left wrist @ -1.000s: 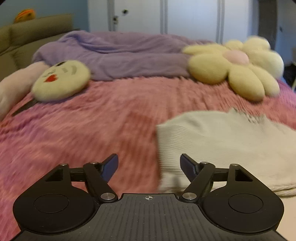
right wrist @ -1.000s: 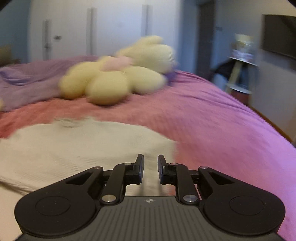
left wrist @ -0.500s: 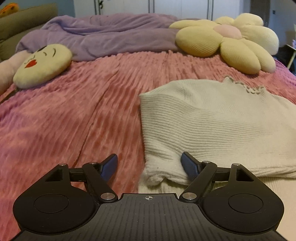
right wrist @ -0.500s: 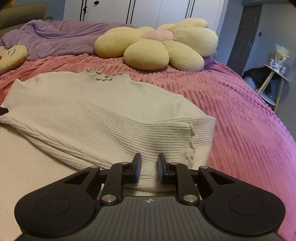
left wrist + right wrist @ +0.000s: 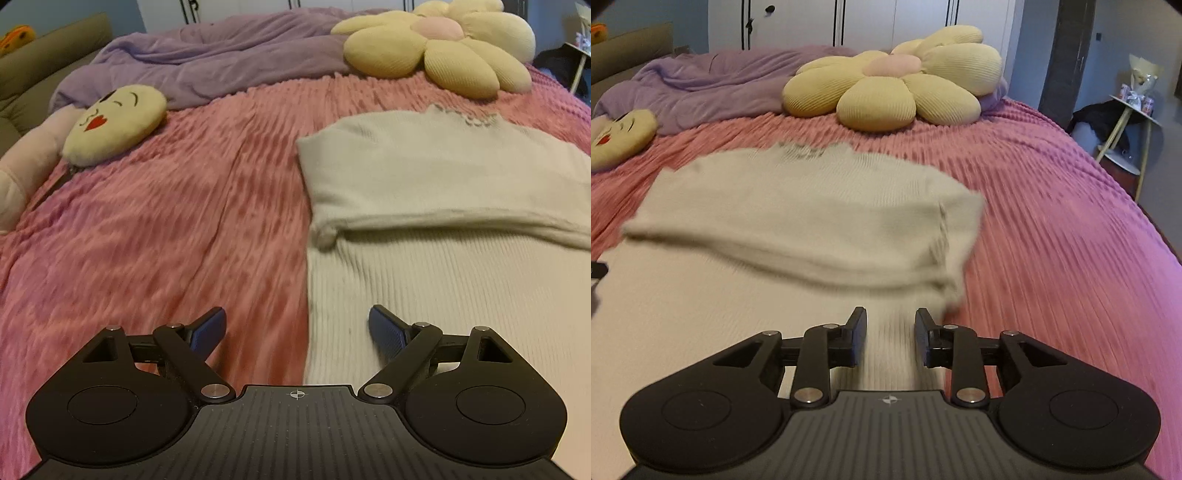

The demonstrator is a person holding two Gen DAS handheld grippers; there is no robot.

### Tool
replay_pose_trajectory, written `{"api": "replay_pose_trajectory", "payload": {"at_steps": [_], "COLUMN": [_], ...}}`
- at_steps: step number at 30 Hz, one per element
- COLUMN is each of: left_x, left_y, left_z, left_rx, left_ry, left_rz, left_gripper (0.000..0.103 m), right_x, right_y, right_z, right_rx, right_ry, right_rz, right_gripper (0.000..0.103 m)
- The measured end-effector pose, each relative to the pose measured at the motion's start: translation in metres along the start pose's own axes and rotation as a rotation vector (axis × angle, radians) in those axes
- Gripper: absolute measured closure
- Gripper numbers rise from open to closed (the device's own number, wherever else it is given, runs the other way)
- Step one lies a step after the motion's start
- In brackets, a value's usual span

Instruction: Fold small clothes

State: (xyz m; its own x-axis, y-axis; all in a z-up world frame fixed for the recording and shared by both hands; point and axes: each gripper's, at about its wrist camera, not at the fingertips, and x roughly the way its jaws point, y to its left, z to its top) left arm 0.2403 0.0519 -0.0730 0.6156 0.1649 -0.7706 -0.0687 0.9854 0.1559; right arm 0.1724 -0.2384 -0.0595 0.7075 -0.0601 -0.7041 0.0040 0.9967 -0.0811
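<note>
Cream ribbed knit: one sweater (image 5: 424,177), lying flat on the pink bedspread (image 5: 166,236), its sleeves already folded across the chest into a band just ahead of both grippers; the body below is waiting for a fold.

Left gripper (image 5: 297,328): jaws spreading wide, nothing between the pads, straddling the sweater's left edge where knit is meeting bedspread, likely lining up on the lower hem.

Right gripper (image 5: 891,334): jaws just easing apart, a narrow gap, hovering over the ribbed body with the folded sleeve end just ahead and to its right; the pads are not pressing on the cloth, which is lying slack below.

Flower cushion (image 5: 890,83), face cushion (image 5: 114,122) and purple blanket (image 5: 207,62): sitting well beyond the sweater, leaving the folding area free.
</note>
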Motion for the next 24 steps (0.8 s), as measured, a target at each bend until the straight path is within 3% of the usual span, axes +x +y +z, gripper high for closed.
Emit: {"api": "replay_pose_trajectory", "payload": {"at_steps": [4,13,24], "left_x": [-0.011,-0.018,0.023], "left_y": [-0.003,-0.013,-0.027], "left_z": [0.0,0.012,0.054], "left_rx": [-0.014,-0.017,-0.093], "left_ry": [-0.003,-0.038,-0.097], "left_rz": [-0.01,-0.039,-0.045], "left_gripper": [0.014,0.011,0.011], "right_x": [-0.017,-0.01,0.032], "right_y": [-0.002,0.007,0.017], "right_z": [-0.013,-0.01,0.042], "right_rx": [-0.009,0.048,0.093], "right_ry": [0.011,0.018,-0.082], "right_rz": [0.005,0.047,0.021], "right_gripper": [0.075,0.075,0.076]}}
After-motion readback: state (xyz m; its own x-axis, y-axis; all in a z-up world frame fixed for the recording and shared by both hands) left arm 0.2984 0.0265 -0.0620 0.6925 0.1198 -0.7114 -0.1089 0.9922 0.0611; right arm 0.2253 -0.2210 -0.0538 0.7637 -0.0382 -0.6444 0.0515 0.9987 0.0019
